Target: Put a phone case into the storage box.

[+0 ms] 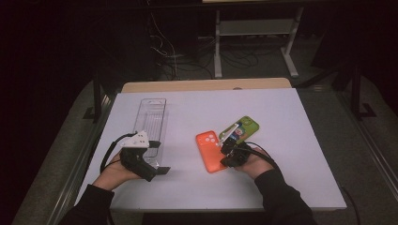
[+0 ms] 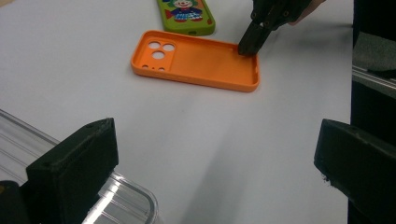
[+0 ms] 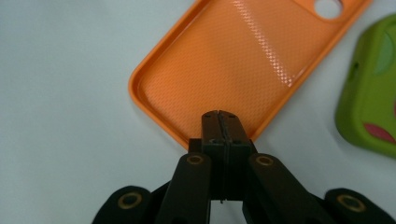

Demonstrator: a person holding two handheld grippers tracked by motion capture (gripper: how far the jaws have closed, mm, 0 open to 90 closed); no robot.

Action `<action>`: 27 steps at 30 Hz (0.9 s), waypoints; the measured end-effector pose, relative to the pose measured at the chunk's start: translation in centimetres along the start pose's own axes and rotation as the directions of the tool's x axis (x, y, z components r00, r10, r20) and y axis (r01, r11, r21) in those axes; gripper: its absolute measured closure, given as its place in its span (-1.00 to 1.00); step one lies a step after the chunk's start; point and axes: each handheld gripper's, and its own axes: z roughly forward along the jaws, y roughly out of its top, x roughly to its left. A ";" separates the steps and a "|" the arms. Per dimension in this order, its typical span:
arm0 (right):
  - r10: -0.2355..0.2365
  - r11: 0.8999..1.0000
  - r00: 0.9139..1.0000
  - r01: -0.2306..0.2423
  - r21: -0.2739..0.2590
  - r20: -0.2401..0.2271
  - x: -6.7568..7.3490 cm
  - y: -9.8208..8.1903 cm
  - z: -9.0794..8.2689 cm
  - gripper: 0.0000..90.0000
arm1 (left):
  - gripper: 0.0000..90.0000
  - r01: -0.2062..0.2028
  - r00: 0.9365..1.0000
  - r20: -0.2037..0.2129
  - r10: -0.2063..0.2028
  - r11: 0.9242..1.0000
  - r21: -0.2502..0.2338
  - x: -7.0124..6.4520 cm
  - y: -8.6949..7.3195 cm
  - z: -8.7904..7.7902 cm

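My left tool (image 1: 162, 170) spread, empty, beside clear tray (image 1: 151, 117) on bench (image 1: 291, 154). Orange phone case (image 1: 210, 151) flat mid-bench, touching green case (image 1: 240, 129). My right tool (image 1: 224, 151) pressed together, tips at orange case's rim.

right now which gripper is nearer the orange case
Right. The right gripper has its shut jaws on the orange case's near edge, at the end away from the camera holes. The left gripper is open, off to the case's left by the clear tray.

Dim lab, floor cables (image 1: 187, 58), equipment stand (image 1: 256, 28)
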 end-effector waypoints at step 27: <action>0.132 0.964 0.991 -0.133 -0.230 -0.021 -3.0 -4.4 -5.2 0.11 | -1.00 -0.004 1.000 0.003 0.004 1.000 0.006 0.1 0.0 0.0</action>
